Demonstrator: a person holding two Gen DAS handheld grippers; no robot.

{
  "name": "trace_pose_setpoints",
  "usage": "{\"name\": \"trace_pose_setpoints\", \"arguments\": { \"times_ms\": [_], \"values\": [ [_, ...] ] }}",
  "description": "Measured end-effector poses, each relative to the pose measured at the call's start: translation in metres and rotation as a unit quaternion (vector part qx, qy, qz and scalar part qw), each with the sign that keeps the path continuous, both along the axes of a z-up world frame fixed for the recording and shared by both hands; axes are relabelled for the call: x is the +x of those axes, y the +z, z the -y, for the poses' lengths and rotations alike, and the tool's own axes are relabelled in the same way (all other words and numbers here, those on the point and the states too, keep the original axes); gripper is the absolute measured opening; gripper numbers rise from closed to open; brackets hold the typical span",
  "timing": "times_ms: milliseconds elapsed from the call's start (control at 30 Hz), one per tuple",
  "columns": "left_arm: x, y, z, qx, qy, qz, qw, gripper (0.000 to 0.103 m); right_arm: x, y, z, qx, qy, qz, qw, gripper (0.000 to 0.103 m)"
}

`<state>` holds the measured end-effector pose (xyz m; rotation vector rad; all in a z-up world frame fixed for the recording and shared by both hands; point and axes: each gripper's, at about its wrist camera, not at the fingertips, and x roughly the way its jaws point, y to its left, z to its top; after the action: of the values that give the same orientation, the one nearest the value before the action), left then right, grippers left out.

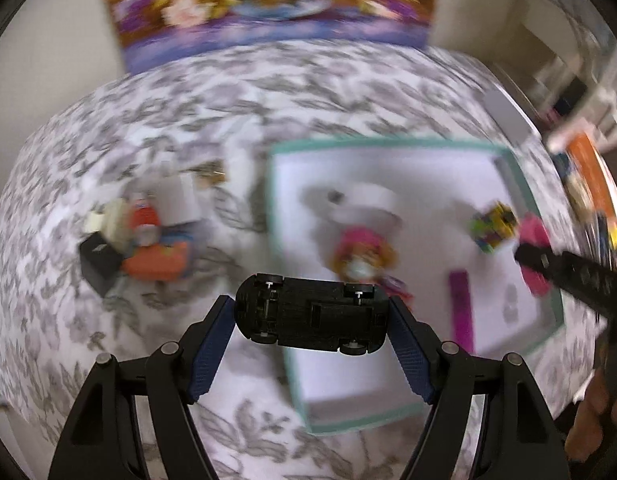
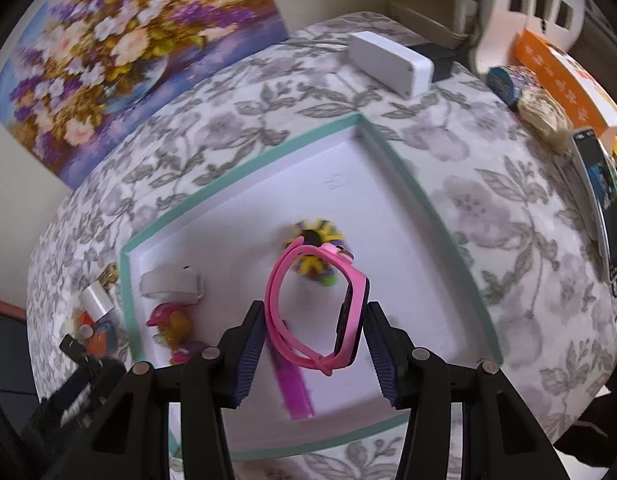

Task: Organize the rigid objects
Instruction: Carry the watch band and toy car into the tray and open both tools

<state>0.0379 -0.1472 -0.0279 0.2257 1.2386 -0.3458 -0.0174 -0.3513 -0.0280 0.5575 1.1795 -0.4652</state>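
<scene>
The left gripper (image 1: 311, 316) was clamped on an upturned black toy car (image 1: 311, 316) above the tray's (image 1: 388, 147) edge; the right gripper (image 2: 314, 334) was clamped on a pink wristwatch (image 2: 320, 304) over the tray.

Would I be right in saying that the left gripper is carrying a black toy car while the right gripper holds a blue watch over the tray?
Not quite: the watch in the right gripper is pink, as the right wrist view shows. The left gripper does carry the black toy car, and the watch is over the tray.
</scene>
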Motion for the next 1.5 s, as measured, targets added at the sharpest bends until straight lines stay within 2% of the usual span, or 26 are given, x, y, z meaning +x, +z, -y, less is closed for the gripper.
{"name": "trace_pose_setpoints", "arguments": {
  "times_ms": [167,400,1067,1133,1367,1500],
  "values": [
    [-0.017,-0.009,0.024,0.005,-0.038,-0.018,0.9991,0.077,-0.005,-0.004,0.010,-0.004,-0.010,-0.012,1.000,0.052],
    [-0.036,-0.013,0.045,0.025,-0.071,-0.016,0.9970,0.077,-0.004,-0.008,0.008,-0.002,-0.001,-0.020,1.000,0.053],
    [-0.032,-0.049,0.048,0.079,-0.065,-0.051,0.9934,0.077,0.006,-0.031,-0.006,-0.001,0.035,-0.076,0.997,0.054],
    [-0.031,-0.052,0.049,0.082,-0.063,-0.053,0.9933,0.077,0.007,-0.033,-0.006,0.000,0.035,-0.081,0.996,0.055],
    [-0.026,-0.056,0.045,0.074,-0.057,-0.061,0.9937,0.077,0.007,-0.032,-0.008,-0.015,0.038,-0.079,0.996,0.075],
    [-0.024,-0.047,0.043,0.059,-0.056,-0.058,0.9950,0.078,0.007,-0.025,-0.010,-0.020,0.040,-0.067,0.997,0.080]
  ]
}}
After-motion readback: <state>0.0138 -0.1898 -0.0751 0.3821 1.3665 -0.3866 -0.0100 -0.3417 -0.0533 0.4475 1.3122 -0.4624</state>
